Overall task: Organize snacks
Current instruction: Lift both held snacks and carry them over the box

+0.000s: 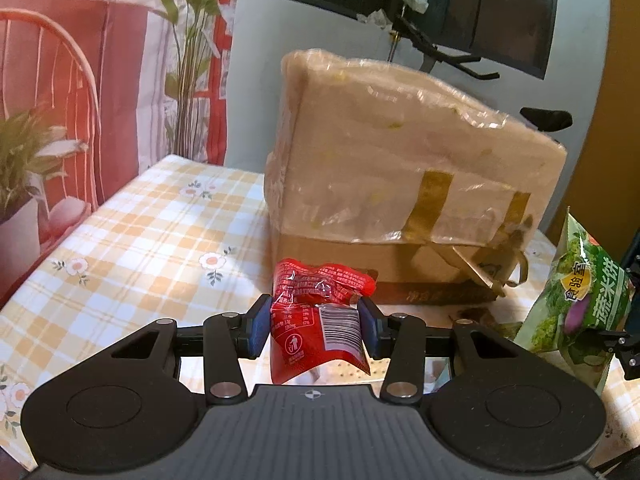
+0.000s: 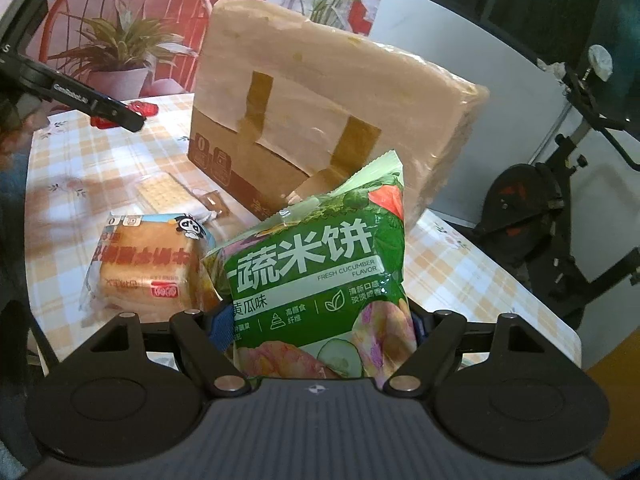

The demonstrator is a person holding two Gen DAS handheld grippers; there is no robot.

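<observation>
In the left wrist view, the left gripper [image 1: 316,328] has its blue pads pressed against both sides of a red snack packet [image 1: 316,320], which it holds clear above the checked tablecloth [image 1: 132,240]; the packet's barcode faces the camera. Just beyond the packet stands a cardboard box [image 1: 400,160] wrapped in clear film and strapped with brown tape, resting on the cloth. At the right edge a green rice-cracker bag [image 1: 580,300] shows, with part of the other gripper beside it. In the right wrist view, the right gripper [image 2: 320,324] clamps that green cucumber-flavour rice-cracker bag [image 2: 316,280] between its jaws, standing wide around the puffy bag, which is upright and hides most of the pads. To its left a wrapped toast bread pack [image 2: 148,268] lies on the tablecloth [image 2: 460,264], and further back a clear pack of crackers [image 2: 166,194] lies near the foot of the taped box [image 2: 320,112]. At the upper left the left gripper's dark finger [image 2: 100,104] reaches in, the red packet [image 2: 140,110] partly visible behind it.
</observation>
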